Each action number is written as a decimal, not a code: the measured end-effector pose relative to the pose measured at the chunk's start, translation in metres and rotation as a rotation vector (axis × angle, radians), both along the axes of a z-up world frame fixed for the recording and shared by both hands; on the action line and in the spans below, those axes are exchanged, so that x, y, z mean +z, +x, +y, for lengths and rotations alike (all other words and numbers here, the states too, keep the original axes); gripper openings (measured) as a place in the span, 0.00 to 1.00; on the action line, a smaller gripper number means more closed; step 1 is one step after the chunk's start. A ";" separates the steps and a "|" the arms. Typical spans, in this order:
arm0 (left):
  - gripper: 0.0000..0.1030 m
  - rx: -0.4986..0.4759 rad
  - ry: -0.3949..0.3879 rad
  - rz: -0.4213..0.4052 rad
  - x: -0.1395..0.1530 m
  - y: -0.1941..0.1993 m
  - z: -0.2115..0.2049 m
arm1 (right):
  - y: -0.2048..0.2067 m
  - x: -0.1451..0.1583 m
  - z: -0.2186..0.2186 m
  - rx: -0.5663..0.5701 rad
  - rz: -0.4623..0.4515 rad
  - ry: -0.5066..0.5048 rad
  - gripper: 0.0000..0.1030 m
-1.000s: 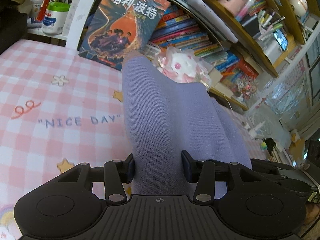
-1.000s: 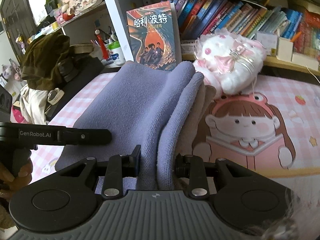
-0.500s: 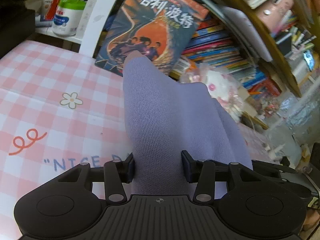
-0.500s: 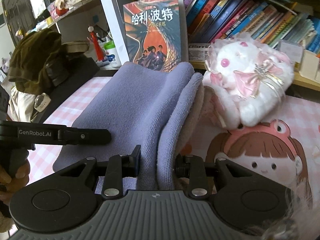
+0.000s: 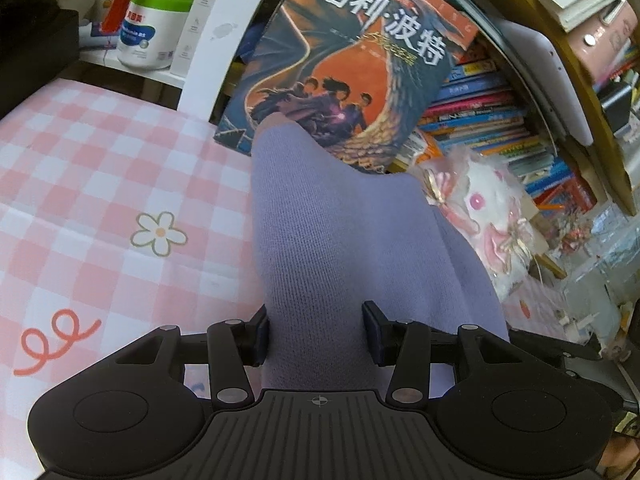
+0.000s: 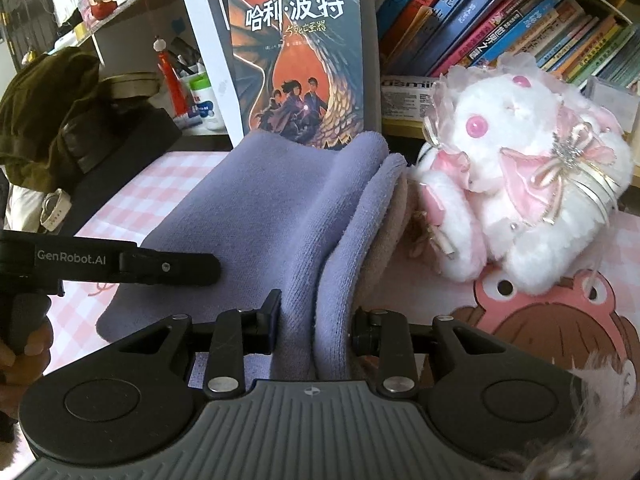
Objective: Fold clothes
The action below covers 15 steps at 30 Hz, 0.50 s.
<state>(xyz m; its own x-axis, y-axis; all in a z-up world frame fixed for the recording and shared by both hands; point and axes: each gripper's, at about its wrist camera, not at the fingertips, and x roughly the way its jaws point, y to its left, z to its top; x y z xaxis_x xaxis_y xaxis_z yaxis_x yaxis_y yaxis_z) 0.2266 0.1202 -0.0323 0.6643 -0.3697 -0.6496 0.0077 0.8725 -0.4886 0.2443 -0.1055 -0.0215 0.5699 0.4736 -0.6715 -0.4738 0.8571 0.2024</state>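
Observation:
A folded lavender knit garment (image 5: 344, 240) stretches forward over the pink checked cloth (image 5: 100, 168). My left gripper (image 5: 316, 338) is shut on its near left end, the thick fold filling the space between the pads. My right gripper (image 6: 316, 320) is shut on the near right end of the same garment (image 6: 272, 216), where several layers bunch between its fingers. Seen from the right wrist, the left gripper (image 6: 176, 268) reaches in from the left, a hand (image 6: 24, 352) holding its handle. The garment's far edge lies close to an upright book (image 6: 300, 56).
A white and pink plush toy (image 6: 520, 184) sits right beside the garment's right edge. Behind it a shelf holds rows of books (image 6: 500, 28). A white jar with a green lid (image 5: 152, 28) stands far left. Dark clothing (image 6: 48, 112) is piled at the left.
Both grippers have carried the garment forward toward the bookshelf; the book and the plush toy look larger and nearer. The "NICE DAY" print has slid out of the left wrist view.

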 end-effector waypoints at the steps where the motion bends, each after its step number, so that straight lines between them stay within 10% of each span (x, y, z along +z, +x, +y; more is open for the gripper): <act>1: 0.45 0.000 0.001 0.003 -0.001 0.002 0.000 | 0.002 -0.001 0.001 -0.001 0.002 0.004 0.28; 15: 0.51 0.009 0.101 -0.022 0.006 -0.007 -0.007 | 0.002 -0.002 0.000 -0.088 -0.007 -0.016 0.58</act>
